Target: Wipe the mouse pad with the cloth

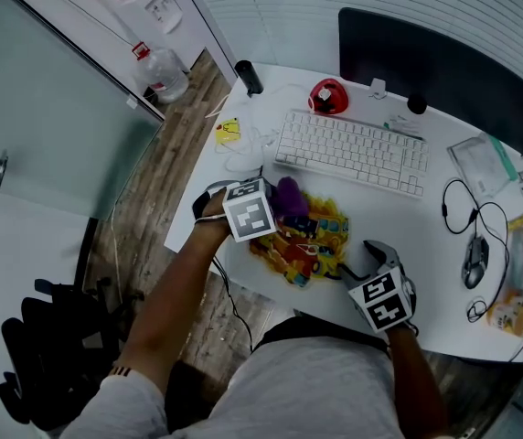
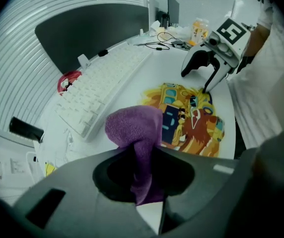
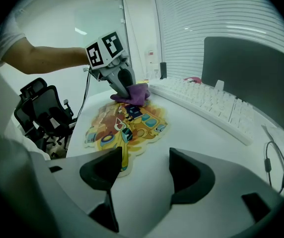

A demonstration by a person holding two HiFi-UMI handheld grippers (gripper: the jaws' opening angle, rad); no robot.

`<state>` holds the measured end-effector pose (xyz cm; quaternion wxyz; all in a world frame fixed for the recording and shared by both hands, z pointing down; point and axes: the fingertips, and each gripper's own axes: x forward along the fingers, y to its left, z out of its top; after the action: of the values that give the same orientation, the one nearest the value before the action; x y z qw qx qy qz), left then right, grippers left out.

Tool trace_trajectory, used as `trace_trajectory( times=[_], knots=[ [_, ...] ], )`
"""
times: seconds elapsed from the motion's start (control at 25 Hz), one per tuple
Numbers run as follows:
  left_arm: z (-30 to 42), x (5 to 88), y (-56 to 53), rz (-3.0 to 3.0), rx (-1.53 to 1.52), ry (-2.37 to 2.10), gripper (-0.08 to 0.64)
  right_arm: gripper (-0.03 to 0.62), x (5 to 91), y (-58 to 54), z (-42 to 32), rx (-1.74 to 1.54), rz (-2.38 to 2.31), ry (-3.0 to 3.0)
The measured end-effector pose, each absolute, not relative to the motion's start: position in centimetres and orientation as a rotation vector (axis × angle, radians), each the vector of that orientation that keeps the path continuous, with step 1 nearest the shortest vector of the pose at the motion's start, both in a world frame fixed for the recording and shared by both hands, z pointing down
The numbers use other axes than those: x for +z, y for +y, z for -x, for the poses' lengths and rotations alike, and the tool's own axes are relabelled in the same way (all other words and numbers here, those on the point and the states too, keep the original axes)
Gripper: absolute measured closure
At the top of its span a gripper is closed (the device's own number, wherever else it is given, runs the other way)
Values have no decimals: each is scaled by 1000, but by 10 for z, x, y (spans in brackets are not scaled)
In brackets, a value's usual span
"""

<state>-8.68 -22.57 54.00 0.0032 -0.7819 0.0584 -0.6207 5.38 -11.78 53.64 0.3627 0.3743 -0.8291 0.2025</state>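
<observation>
A colourful cartoon-shaped mouse pad (image 1: 305,242) (image 2: 189,118) (image 3: 124,124) lies on the white desk in front of the keyboard. My left gripper (image 1: 275,204) (image 2: 143,170) is shut on a purple cloth (image 1: 289,197) (image 2: 137,130) (image 3: 132,93), which rests on the pad's far left corner. My right gripper (image 1: 357,265) (image 3: 141,168) is open, with nothing between its jaws. Its left jaw tip presses down on the pad's near right edge and its right jaw stands on the bare desk beside the pad.
A white keyboard (image 1: 353,150) lies just behind the pad, a red object (image 1: 328,97) beyond it, a dark monitor (image 1: 444,62) at the back. A wired mouse (image 1: 474,261) and cables lie right. The desk's front edge (image 1: 243,277) is close. An office chair (image 3: 40,113) stands left.
</observation>
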Motion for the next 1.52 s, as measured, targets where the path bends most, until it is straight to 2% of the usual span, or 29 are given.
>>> trace_trajectory(
  times=[0.24, 0.48, 0.84, 1.52],
  knots=[
    [121, 558, -240, 2471, -1946, 286, 477, 336, 536, -118, -53, 522, -964, -2130],
    [133, 541, -235, 2447, -1950, 357, 477, 336, 536, -118, -54, 518, -967, -2130],
    [79, 510, -198, 2467, -1826, 265, 477, 336, 535, -117, -53, 513, -972, -2133],
    [-22, 532, -134, 2454, -1776, -50, 477, 336, 533, -101, -53, 499, -944, -2130]
  ],
)
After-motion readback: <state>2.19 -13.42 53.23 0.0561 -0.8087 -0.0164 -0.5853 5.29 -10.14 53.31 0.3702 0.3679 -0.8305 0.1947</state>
